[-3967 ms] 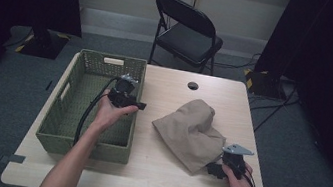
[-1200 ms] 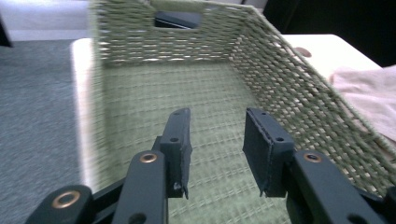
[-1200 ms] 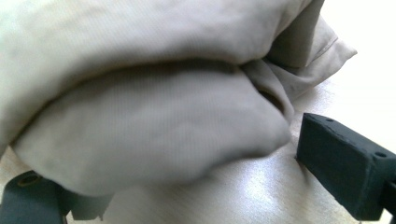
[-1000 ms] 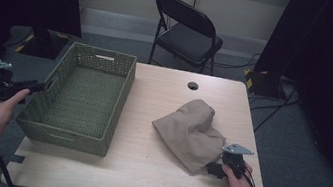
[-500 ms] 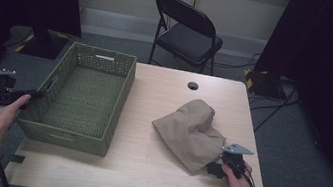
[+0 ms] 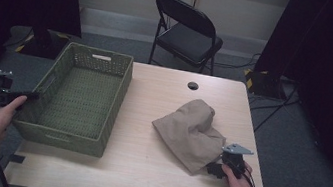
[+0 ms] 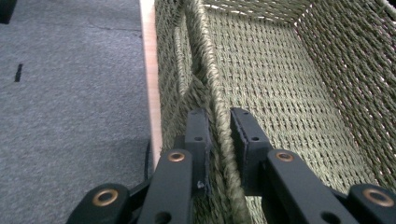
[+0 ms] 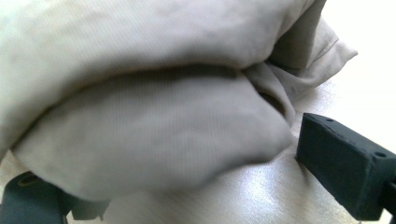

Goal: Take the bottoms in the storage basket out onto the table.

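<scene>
A green woven basket (image 6: 76, 104) stands on the left of the table, its left side hanging past the table edge. My left gripper (image 6: 27, 96) is off the table's left side, shut on the basket's left wall (image 7: 219, 84), one jaw outside and one inside. A crumpled tan cloth (image 6: 189, 130) lies on the right half of the table. My right gripper (image 6: 213, 170) rests on the table at the cloth's near right corner. It is open, with a fold of the cloth (image 8: 154, 140) bulging between its jaws.
A black folding chair (image 6: 189, 31) stands behind the table. A round cable hole (image 6: 193, 85) sits near the table's far edge. Grey carpet (image 7: 70, 93) lies to the left of the table edge. Bare tabletop (image 6: 142, 170) runs along the front.
Four seconds ago my left gripper was at the basket's right wall; now it grips the left wall, and the basket sits farther left. In the last second little moved. The right gripper stayed put.
</scene>
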